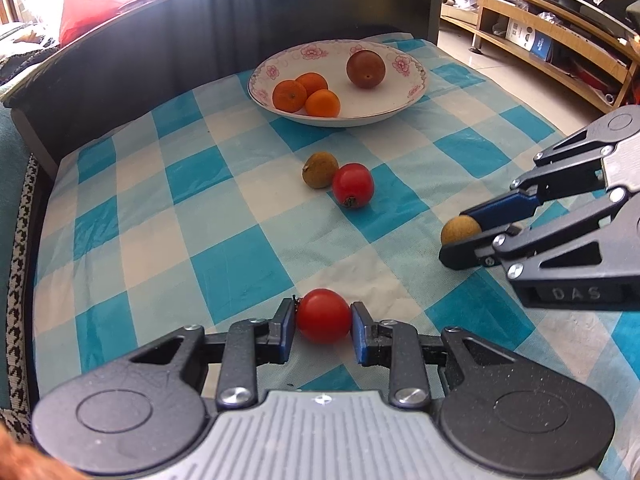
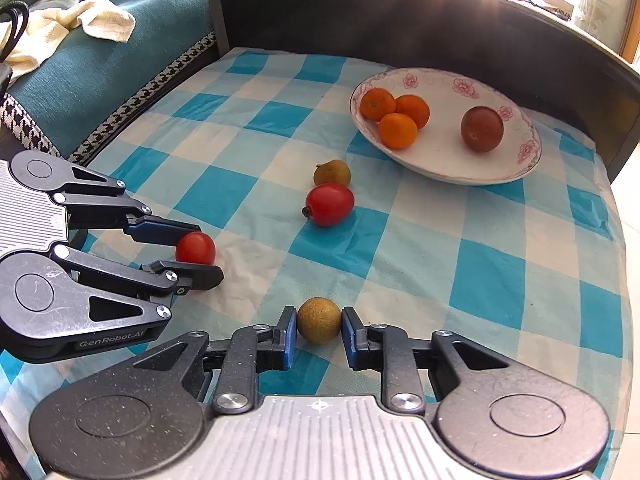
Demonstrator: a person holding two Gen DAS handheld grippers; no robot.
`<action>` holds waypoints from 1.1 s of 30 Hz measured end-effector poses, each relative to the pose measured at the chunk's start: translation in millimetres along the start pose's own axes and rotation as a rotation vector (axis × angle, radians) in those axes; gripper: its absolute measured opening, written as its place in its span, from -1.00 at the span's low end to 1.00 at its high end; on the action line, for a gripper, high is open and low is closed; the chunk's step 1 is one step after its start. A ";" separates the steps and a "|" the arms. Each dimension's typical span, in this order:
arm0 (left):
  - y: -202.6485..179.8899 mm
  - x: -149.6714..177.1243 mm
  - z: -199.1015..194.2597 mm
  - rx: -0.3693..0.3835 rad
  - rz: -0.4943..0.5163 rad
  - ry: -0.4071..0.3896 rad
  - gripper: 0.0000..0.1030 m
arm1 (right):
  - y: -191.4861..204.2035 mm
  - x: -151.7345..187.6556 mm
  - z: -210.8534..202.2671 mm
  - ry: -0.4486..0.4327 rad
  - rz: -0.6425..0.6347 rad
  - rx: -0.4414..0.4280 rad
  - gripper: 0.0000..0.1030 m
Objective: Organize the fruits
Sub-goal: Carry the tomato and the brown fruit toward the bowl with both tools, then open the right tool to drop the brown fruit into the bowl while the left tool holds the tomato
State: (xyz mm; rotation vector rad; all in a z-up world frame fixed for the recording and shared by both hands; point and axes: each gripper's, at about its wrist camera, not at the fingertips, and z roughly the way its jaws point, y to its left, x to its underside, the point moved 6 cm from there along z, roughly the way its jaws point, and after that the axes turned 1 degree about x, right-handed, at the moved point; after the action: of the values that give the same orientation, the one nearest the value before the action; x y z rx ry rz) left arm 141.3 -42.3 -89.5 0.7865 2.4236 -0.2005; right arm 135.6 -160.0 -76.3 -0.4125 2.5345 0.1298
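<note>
My left gripper is shut on a red tomato, low over the checked cloth; it also shows in the right wrist view. My right gripper is shut on a small brown-green round fruit, also seen in the left wrist view. A second tomato and a second brown-green fruit lie touching mid-table. A floral white plate at the back holds three oranges and a dark red-brown fruit.
The blue-and-white checked cloth covers the table. A dark raised board runs behind it. A teal sofa with a cream towel is at the left. Wooden shelves stand at the far right.
</note>
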 end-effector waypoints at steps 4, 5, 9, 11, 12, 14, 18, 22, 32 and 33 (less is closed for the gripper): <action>2.4 -13.9 -0.9 -0.003 -0.017 -0.025 -0.26 | -6.7 -8.7 -7.4 -0.038 0.026 -0.005 -0.65; 2.5 -19.3 -1.6 -0.003 -0.020 -0.036 -0.26 | -8.8 -11.5 -9.1 -0.047 0.035 -0.006 -0.65; 2.2 -44.2 0.3 -0.005 -0.030 -0.073 -0.26 | -19.6 -22.7 -14.0 -0.078 0.067 -0.007 -0.65; 0.7 -59.2 3.2 -0.005 -0.035 -0.089 -0.26 | -27.3 -29.3 -15.0 -0.094 0.081 0.001 -0.65; -0.3 -66.8 4.2 -0.006 -0.037 -0.099 -0.26 | -32.0 -33.3 -15.0 -0.102 0.089 0.007 -0.65; -1.9 -82.6 6.0 -0.006 -0.037 -0.118 -0.26 | -42.7 -43.3 -14.7 -0.123 0.112 0.018 -0.65; -0.2 -115.1 11.2 -0.008 -0.049 -0.160 -0.26 | -63.9 -64.2 -15.5 -0.167 0.150 0.040 -0.65; 4.2 -142.5 23.7 -0.016 -0.055 -0.177 -0.26 | -82.7 -78.8 -11.2 -0.193 0.176 0.057 -0.65; 16.9 -186.9 57.1 -0.046 -0.034 -0.196 -0.26 | -113.7 -101.4 12.5 -0.201 0.185 0.090 -0.64; 18.3 -190.0 60.4 -0.053 -0.032 -0.196 -0.26 | -114.8 -103.0 15.1 -0.203 0.184 0.087 -0.64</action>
State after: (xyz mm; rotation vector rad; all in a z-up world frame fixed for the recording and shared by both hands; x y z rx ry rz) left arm 306.2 -139.3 -30.5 0.6729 2.2484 -0.2144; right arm 261.8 -238.9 -33.1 -0.1237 2.3635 0.1232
